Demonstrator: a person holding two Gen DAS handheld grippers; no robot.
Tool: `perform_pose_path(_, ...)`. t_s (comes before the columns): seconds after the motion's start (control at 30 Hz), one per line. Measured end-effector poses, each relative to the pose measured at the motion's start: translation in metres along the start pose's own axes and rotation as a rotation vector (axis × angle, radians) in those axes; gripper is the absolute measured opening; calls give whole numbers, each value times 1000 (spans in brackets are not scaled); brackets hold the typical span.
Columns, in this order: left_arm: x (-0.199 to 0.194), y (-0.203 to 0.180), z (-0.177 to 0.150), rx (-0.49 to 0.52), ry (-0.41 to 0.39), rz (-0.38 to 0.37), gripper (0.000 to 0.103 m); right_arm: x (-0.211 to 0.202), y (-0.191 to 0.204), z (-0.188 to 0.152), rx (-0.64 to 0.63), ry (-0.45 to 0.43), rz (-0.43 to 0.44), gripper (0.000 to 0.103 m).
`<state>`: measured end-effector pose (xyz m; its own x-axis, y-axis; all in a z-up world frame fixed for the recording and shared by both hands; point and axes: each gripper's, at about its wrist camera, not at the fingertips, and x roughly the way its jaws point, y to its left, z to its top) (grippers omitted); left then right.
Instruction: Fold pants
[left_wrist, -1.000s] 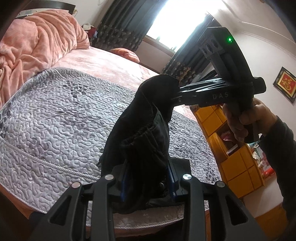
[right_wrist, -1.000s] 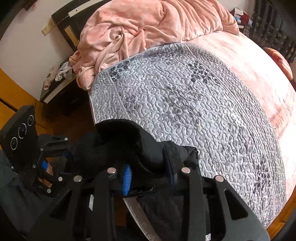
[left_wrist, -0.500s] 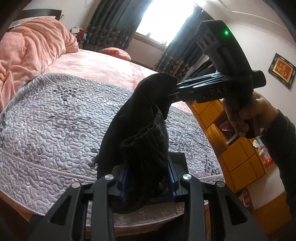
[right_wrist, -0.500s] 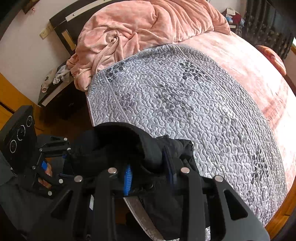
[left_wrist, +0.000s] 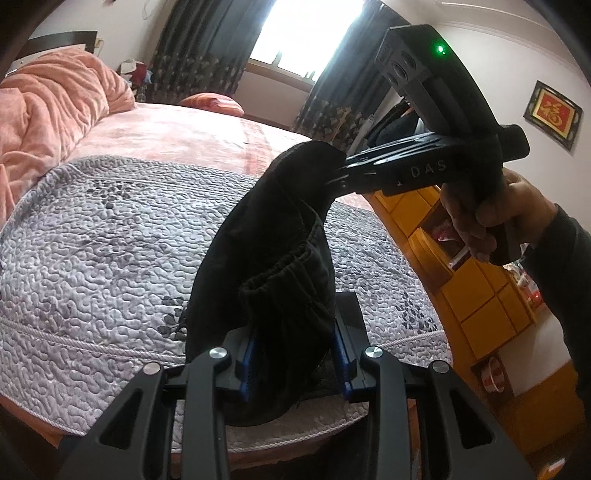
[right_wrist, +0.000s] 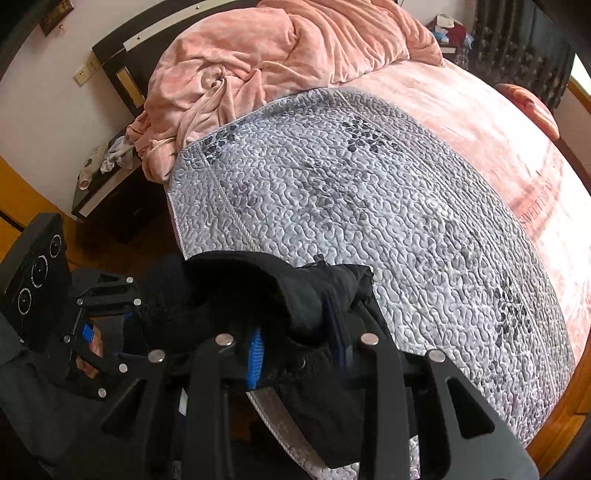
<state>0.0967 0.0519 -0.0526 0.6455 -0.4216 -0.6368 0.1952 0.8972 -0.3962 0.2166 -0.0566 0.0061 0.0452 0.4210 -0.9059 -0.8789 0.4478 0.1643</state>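
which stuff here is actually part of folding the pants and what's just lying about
In the job:
black pants
left gripper and right gripper, both clamped on the pants
grey quilt

Lying about:
pink blanket
orange pillow
nightstand clutter
framed picture

Grey quilted bedspread (right_wrist: 369, 206) over pink bed sheet (right_wrist: 491, 122); crumpled pink plush blanket (right_wrist: 280, 55) nr dark headboard (right_wrist: 118, 62); yellow wooden cabinet (left_wrist: 476, 295) w/ framed red picture (left_wrist: 553, 114) above.
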Motion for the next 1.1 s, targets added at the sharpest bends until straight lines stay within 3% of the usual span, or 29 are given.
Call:
perform_pose_path(0.47, 24, -35, -4, 59, 44, -20, 34, -14, -20, -35, 40, -9, -27, 29)
perform_pose_path(1.1, 85, -79, -14, 131, 139, -45, 34, -12, -73, -98, 139, -24, -13, 27)
